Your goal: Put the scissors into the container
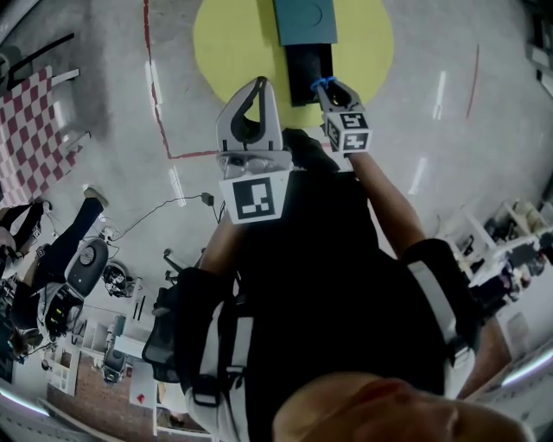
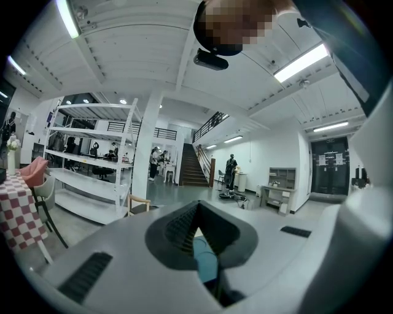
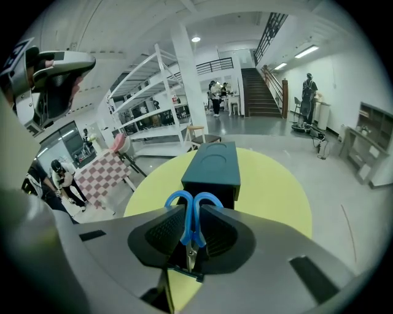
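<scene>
The right gripper (image 3: 191,214) has its two fingers pressed tight on the scissors (image 3: 191,230). The blue loops stick out just past the fingertips. The metal blades point back down into the gap between the fingers. So the scissors are held by the gripper and are not in the box.

The box (image 3: 212,164) is right past those fingertips. It is teal on top, and the end facing the fingers is dark. It sits on a round yellow table (image 3: 276,184) that spreads out on both sides of the fingers. In the head view, the right gripper (image 1: 327,86) hangs over the near dark end of the box (image 1: 304,19), with the scissors (image 1: 323,84) at its tip and the table (image 1: 233,43) below.

The left gripper (image 2: 198,207) has its fingertips together and nothing between them. A bit of teal shows through the gap lower down, but I cannot tell what it is. Far past these fingertips are the stairs (image 2: 191,165). Off to the left of them are white shelves (image 2: 92,159).

In the head view, the left gripper (image 1: 259,84) is just to the left of the right one, at the near edge of the table. The two are close but not touching.
</scene>
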Demonstrator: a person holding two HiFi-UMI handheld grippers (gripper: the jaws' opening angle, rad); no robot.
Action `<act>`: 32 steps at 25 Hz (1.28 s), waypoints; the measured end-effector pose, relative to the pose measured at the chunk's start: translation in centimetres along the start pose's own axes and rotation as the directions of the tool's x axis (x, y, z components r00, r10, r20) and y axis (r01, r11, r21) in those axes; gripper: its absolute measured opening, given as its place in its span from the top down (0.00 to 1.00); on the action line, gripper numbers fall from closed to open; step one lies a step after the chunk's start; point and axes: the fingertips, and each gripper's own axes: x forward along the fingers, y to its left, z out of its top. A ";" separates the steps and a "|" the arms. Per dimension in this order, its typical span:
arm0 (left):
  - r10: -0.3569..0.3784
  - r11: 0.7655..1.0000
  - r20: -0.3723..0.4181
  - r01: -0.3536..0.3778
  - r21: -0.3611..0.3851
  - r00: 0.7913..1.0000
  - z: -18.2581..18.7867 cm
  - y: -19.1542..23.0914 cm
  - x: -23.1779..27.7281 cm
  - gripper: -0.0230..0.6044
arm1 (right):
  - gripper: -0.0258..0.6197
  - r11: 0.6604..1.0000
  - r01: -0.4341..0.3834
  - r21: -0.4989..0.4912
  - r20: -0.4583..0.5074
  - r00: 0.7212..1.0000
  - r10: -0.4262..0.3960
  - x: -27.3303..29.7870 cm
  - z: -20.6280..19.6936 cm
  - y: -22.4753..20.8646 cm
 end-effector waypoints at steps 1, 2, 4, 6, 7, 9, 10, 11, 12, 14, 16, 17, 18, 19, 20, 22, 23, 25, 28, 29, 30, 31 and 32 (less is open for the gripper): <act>0.001 1.000 -0.003 -0.001 -0.002 1.000 -0.2 0.3 0.1 0.97 | 0.84 1.000 -0.001 0.001 -0.006 1.000 0.001 0.3 -0.1 0.1; 0.002 1.000 -0.005 -0.002 -0.005 1.000 -0.3 0.6 0.2 0.97 | 0.84 1.000 -0.003 0.004 -0.012 1.000 0.003 0.7 -0.1 0.3; 0.004 1.000 -0.006 -0.004 -0.007 1.000 -0.5 1.1 0.5 0.97 | 0.84 1.000 -0.006 0.005 -0.027 1.000 0.006 1.4 -0.4 0.6; 0.006 1.000 -0.005 -0.006 -0.006 1.000 -0.4 1.4 0.7 0.97 | 0.84 1.000 -0.009 0.004 -0.040 0.999 0.009 1.8 -0.5 0.7; 0.007 1.000 -0.005 -0.007 -0.006 1.000 -0.3 1.4 0.7 0.97 | 0.84 1.000 -0.009 0.005 -0.049 0.999 0.010 2.0 -0.6 0.6; 0.009 1.000 -0.008 -0.009 -0.008 1.000 -0.2 1.5 0.8 0.97 | 0.84 1.000 -0.008 0.011 -0.066 0.998 0.009 2.2 -0.8 0.5; 0.010 1.000 -0.009 -0.010 -0.009 1.000 -0.2 1.5 0.8 0.97 | 0.84 1.000 -0.006 0.014 -0.074 0.997 0.007 2.3 -0.9 0.5; 0.011 1.000 -0.012 -0.011 -0.011 1.000 -0.3 1.5 0.8 0.97 | 0.84 1.000 -0.004 0.017 -0.081 0.997 0.005 2.3 -0.9 0.4; 0.011 1.000 -0.014 -0.011 -0.012 1.000 -0.4 1.6 0.8 0.97 | 0.84 1.000 -0.001 0.019 -0.088 0.996 0.003 2.4 -0.9 0.3; 0.011 1.000 -0.018 -0.011 -0.010 1.000 -0.4 1.7 0.9 0.97 | 0.84 1.000 0.001 0.020 -0.095 0.995 0.001 2.8 -0.9 0.2; 0.011 1.000 -0.018 -0.011 -0.010 1.000 -0.4 2.0 1.0 0.97 | 0.84 1.000 0.001 0.021 -0.101 0.995 0.001 3.1 -0.8 0.3; 0.011 1.000 -0.017 -0.011 -0.010 1.000 -0.3 2.2 1.1 0.97 | 0.84 1.000 0.001 0.021 -0.106 0.994 0.002 3.2 -0.8 0.4; 0.010 1.000 -0.017 -0.010 -0.009 1.000 -0.3 2.2 1.1 0.97 | 0.84 1.000 0.000 0.021 -0.110 0.994 0.002 3.2 -0.8 0.4; 0.010 1.000 -0.016 -0.010 -0.009 1.000 -0.2 2.1 1.1 0.97 | 0.84 1.000 -0.001 0.019 -0.115 0.993 0.003 3.3 -0.8 0.5; 0.009 1.000 -0.014 -0.009 -0.008 1.000 -0.2 2.1 1.1 0.97 | 0.84 1.000 -0.003 0.017 -0.119 0.993 0.005 3.3 -0.8 0.5; 0.009 1.000 -0.012 -0.009 -0.008 1.000 -0.1 2.0 1.2 0.97 | 0.84 1.000 -0.008 0.017 -0.129 0.992 0.010 3.6 -0.8 0.5; 0.009 1.000 -0.012 -0.009 -0.008 1.000 -0.1 2.0 1.3 0.97 | 0.84 1.000 -0.010 0.020 -0.136 0.991 0.013 3.8 -0.8 0.4; 0.009 1.000 -0.011 -0.009 -0.012 1.000 -0.1 1.9 1.4 0.97 | 0.84 1.000 -0.012 0.024 -0.150 0.989 0.016 4.4 -0.7 0.2; 0.007 1.000 -0.004 -0.007 -0.013 1.000 0.5 1.3 1.4 0.97 | 0.84 1.000 -0.006 0.027 -0.172 0.985 0.011 4.7 -0.5 -0.5; 0.005 1.000 -0.004 -0.005 -0.011 1.000 0.7 0.9 1.5 0.97 | 0.84 1.000 -0.004 0.028 -0.178 0.984 0.009 4.7 -0.4 -0.8; 0.004 1.000 -0.006 -0.004 -0.011 1.000 0.8 0.7 1.5 0.97 | 0.84 1.000 -0.002 0.030 -0.183 0.983 0.007 4.7 -0.4 -1.0; 0.003 1.000 -0.009 -0.003 -0.012 1.000 0.7 0.6 1.5 0.97 | 0.84 1.000 0.000 0.031 -0.187 0.982 0.006 4.9 -0.4 -1.0; 0.002 1.000 -0.012 -0.002 -0.015 1.000 0.6 0.7 1.5 0.97 | 0.84 1.000 0.003 0.030 -0.190 0.982 0.003 5.1 -0.4 -0.9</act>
